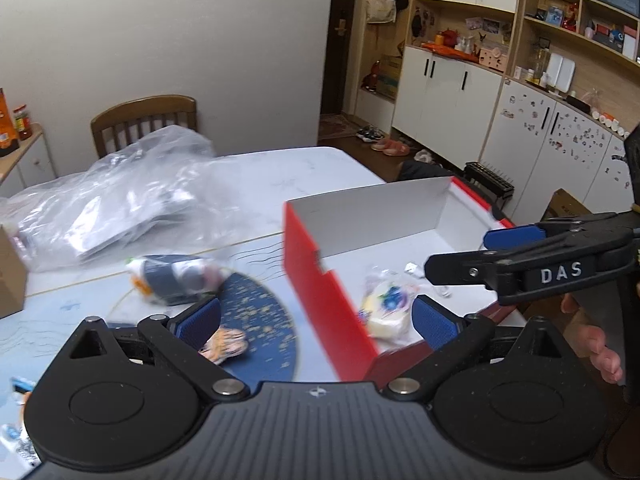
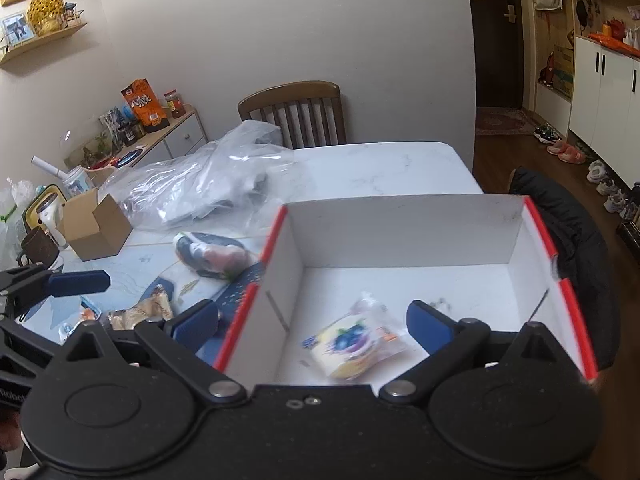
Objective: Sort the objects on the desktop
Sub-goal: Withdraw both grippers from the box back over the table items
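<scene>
A red box with a white inside (image 1: 320, 288) (image 2: 404, 228) stands on the table. A blueberry snack packet (image 1: 386, 306) (image 2: 354, 344) lies inside it near the front. My left gripper (image 1: 316, 320) is open and empty, straddling the box's left wall. My right gripper (image 2: 312, 324) is open and empty above the box's front left; it also shows from the side in the left wrist view (image 1: 456, 254). A wrapped grey and white packet (image 1: 176, 280) (image 2: 214, 256) lies left of the box. An orange snack (image 1: 224, 344) lies on a blue mat (image 1: 260, 320).
A large clear plastic bag (image 1: 120, 200) (image 2: 208, 176) lies at the back left of the table. A small cardboard box (image 2: 96, 226) stands at the left. A wooden chair (image 2: 294, 114) is behind the table. More small packets (image 2: 140, 312) lie at the front left.
</scene>
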`<state>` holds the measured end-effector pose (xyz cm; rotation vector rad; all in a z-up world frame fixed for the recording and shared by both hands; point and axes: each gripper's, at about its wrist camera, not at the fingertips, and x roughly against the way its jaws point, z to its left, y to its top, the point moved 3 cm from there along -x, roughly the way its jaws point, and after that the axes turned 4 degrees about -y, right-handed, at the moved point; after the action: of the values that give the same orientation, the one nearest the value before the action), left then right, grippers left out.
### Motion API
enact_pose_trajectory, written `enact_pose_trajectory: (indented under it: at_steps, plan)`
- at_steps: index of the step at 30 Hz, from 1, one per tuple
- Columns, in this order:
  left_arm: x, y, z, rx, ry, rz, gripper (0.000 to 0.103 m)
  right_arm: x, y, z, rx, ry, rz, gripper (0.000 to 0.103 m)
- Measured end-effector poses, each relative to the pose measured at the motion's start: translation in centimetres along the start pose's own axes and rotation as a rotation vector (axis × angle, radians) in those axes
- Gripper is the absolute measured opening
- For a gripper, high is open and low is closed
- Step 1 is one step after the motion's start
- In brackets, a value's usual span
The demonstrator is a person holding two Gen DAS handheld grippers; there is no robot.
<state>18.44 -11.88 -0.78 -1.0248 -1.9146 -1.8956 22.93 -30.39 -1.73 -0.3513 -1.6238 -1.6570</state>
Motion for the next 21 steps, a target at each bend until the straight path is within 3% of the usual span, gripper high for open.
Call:
enact_pose_trajectory:
  at_steps: [21]
  plan:
    - [6.4, -7.1, 12.7, 0.075, 0.088, 0.01, 0.103, -1.4, -4.4, 12.8, 0.045, -0.036, 0.014, 0.101]
